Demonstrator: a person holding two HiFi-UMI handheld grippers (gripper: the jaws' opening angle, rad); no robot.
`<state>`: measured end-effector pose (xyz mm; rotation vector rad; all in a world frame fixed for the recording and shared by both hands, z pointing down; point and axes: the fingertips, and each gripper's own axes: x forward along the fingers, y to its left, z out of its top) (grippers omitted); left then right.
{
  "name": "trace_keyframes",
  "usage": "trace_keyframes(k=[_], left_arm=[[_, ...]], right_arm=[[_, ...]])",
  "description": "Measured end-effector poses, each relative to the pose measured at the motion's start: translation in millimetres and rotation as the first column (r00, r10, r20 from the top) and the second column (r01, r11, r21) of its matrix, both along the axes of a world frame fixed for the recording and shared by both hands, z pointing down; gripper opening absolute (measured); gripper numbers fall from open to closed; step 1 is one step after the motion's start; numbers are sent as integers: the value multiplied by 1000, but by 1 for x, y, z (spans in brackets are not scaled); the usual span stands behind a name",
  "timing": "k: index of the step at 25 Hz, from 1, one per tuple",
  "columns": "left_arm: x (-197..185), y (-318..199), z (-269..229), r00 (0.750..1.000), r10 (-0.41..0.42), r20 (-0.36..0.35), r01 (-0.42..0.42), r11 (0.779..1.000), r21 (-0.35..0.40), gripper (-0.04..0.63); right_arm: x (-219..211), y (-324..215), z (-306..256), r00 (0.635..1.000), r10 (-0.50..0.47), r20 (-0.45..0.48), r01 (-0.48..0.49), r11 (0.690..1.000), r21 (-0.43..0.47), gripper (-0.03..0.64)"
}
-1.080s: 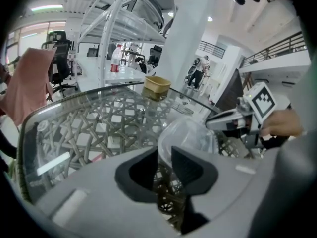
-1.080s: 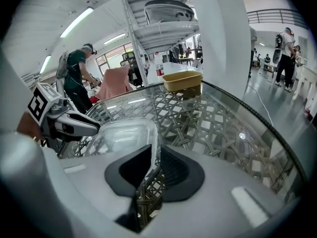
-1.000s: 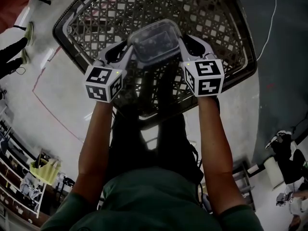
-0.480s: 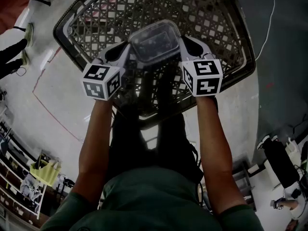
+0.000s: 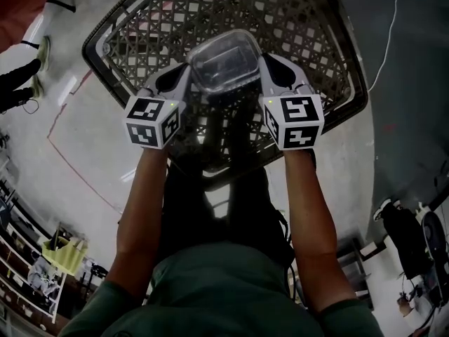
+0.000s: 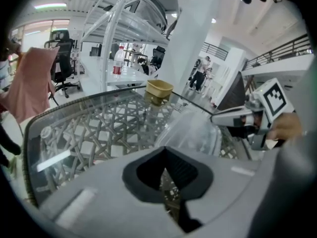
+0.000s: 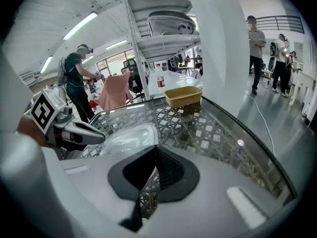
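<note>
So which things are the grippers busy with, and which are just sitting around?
Busy with:
- clear plastic container
- left gripper and right gripper, each shut on one side of its rim

Just sitting around:
- yellow tub at the glass table's far end
- water bottle
- pink cloth

Left gripper (image 5: pixel 186 74) and right gripper (image 5: pixel 264 63) held forward, level, angled inward, fingers pinched shut

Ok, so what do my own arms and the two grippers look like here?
The left gripper and right gripper have light grey shells tapering forward, each with a white cube bearing black square markers. Their fingers are black and ribbed. You wear a dark green short-sleeved shirt; the forearms are uncovered.
</note>
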<state>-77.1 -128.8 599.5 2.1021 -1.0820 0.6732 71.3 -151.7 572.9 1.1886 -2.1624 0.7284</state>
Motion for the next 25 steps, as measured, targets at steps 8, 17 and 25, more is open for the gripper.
trace_keyframes(k=[8,17,25], left_arm=[[-13,-4,7,997,-69,-16,69,997,-27,23],[-11,-4,19,997,-64,-36,60,994,-88,49],[-12,-8,18,994,-62,-89,50,991,-125,0]], right_arm=[[-7,-3,-25,1000,-26,-6,26,999,36,5],[-10,-6,-21,999,-32,-10,32,999,24,5],[-7,-6,-18,1000,-23,-6,23,1000,9,5]])
